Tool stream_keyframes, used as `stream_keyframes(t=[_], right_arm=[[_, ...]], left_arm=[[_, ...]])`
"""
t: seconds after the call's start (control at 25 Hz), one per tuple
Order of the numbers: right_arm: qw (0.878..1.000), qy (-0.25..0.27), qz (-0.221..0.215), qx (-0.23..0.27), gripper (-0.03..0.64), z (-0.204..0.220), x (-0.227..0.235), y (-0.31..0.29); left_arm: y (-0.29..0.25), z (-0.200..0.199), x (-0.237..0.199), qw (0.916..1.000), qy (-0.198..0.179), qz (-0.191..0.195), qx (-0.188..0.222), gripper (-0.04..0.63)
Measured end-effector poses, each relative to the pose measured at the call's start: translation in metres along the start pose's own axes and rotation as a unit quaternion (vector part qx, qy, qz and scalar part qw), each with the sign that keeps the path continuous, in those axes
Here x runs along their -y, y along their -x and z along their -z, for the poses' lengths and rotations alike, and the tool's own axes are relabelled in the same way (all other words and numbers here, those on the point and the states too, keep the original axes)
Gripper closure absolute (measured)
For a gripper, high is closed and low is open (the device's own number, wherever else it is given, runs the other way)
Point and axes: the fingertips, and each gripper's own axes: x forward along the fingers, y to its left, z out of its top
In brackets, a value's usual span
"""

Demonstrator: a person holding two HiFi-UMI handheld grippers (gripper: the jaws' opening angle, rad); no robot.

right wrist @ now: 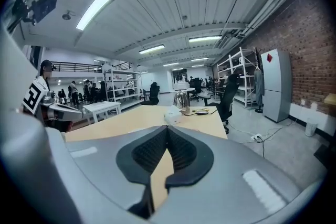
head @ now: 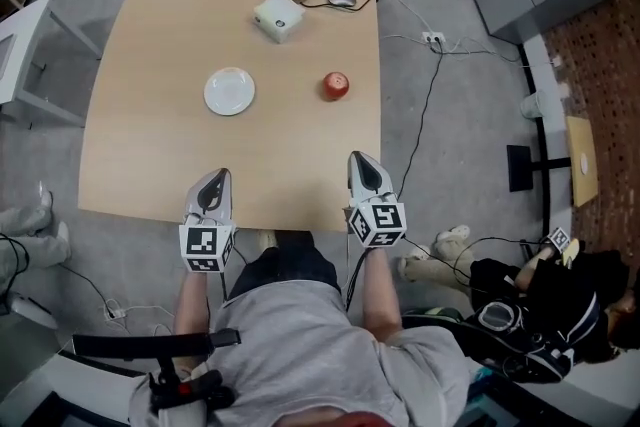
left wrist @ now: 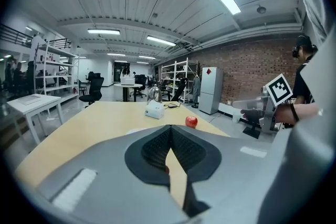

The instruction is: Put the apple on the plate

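At the table's (head: 160, 35) near edge, left gripper (head: 220, 175) and right gripper (head: 358, 158) (jaws closed, nothing between them) face plate (head: 229, 91) and apple (head: 336, 85).

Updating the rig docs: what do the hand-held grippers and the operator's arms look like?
The left hand-held gripper and right hand-held gripper have grey tapered shells with black ribbed pads. Each carries a white cube with black square markers. The person wears a grey short-sleeved T-shirt.
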Motion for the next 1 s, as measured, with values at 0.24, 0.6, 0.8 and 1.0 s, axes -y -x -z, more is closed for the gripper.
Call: stream_keyframes(t=[0.24, 0.6, 0.8, 1.0], right_arm=[[1.0, 0.008, -0.007, -0.024, 0.609, 0.013, 0.021, -0.05], [0.998, 0.027, 0.001, -0.055, 0.609, 0.041, 0.062, -0.123], [0.997, 0.034, 0.002, -0.066, 0.535, 0.044, 0.072, -0.148], [0.997, 0.041, 0.009, -0.066, 0.483, 0.039, 0.081, -0.161]], left_arm=[[-0.034, 0.012, -0.013, 0.9995, 0.001, -0.015, -0.027, 0.575], [-0.071, 0.049, -0.026, 0.9962, 0.033, -0.031, -0.074, 0.575], [-0.073, 0.05, -0.026, 0.9949, 0.037, -0.035, -0.087, 0.575], [-0.071, 0.046, -0.027, 0.9935, 0.044, -0.041, -0.096, 0.575]])
